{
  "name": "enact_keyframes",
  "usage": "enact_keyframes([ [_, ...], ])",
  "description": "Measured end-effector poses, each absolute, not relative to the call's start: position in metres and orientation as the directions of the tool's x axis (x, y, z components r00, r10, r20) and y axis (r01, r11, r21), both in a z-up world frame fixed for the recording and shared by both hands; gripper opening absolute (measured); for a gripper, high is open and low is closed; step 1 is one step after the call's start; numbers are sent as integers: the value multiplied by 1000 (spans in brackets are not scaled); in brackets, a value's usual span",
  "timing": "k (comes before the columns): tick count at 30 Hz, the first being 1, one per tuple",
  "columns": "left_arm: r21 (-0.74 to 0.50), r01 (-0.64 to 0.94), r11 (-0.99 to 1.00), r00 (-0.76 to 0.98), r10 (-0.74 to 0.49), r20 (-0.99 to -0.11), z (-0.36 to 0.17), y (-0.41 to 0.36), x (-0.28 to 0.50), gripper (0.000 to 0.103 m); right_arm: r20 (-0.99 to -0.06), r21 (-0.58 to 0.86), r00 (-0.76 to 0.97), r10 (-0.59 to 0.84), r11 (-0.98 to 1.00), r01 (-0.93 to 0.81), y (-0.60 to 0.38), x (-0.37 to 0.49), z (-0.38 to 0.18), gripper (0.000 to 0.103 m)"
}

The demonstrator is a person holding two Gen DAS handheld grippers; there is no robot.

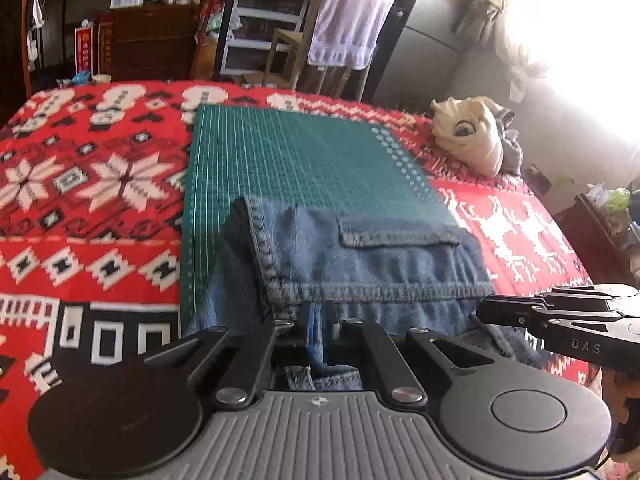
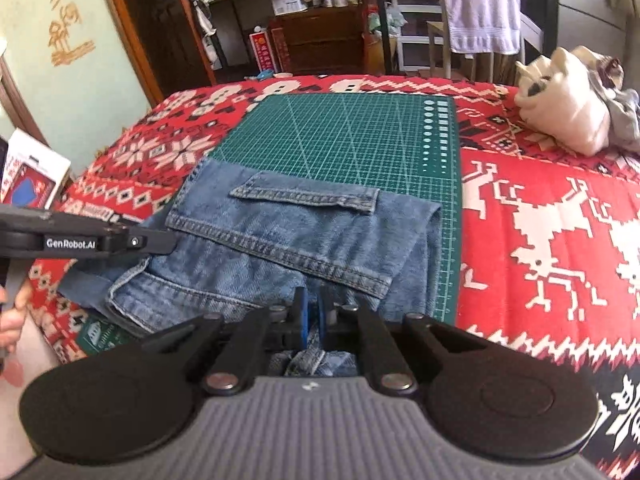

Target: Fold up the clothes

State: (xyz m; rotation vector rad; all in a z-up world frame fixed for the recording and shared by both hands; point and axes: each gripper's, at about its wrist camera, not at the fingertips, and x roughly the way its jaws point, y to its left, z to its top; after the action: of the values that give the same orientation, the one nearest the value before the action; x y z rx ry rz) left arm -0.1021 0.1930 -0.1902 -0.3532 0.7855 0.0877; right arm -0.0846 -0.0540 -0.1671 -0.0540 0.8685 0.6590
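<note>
Both your claws — left claw (image 1: 319, 322), right claw (image 2: 311, 312) — are clamped on the jeans (image 2: 280, 240), which lie on the green mat (image 2: 340, 132) over a red blanket (image 2: 540, 208); white bundle (image 2: 568, 100) at two o'clock.

Folded jeans (image 2: 296, 236) on the near end of a cutting mat (image 2: 352, 132), itself on a patterned blanket (image 2: 540, 216). Left gripper (image 1: 320, 326) and right gripper (image 2: 311, 316) side by side at the jeans' near edge, jaws closed on denim. Bundled clothes (image 2: 568, 108) far right on the blanket. Towel (image 2: 482, 4) over a chair behind.
</note>
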Motion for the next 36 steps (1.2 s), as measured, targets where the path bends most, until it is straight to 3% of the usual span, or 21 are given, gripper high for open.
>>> enact_keyframes([
  [9,-275,-127,953,702,-110,-704,-192,181,-61,3,-671,229,482,563,776,-588,-29,-66,-150,8],
  [20,-303,-108,947,680,-152,-717,-216,187,-47,3,-703,132,481,524,761,-636,9,-56,-183,6],
  [24,-345,-109,932,683,-182,-708,-218,194,-48,3,-708,173,477,521,782,-598,-9,-50,-182,0],
  [36,-357,-116,927,674,-190,-714,-214,196,-47,2,-710,250,518,477,858,-448,-73,-44,-187,0],
])
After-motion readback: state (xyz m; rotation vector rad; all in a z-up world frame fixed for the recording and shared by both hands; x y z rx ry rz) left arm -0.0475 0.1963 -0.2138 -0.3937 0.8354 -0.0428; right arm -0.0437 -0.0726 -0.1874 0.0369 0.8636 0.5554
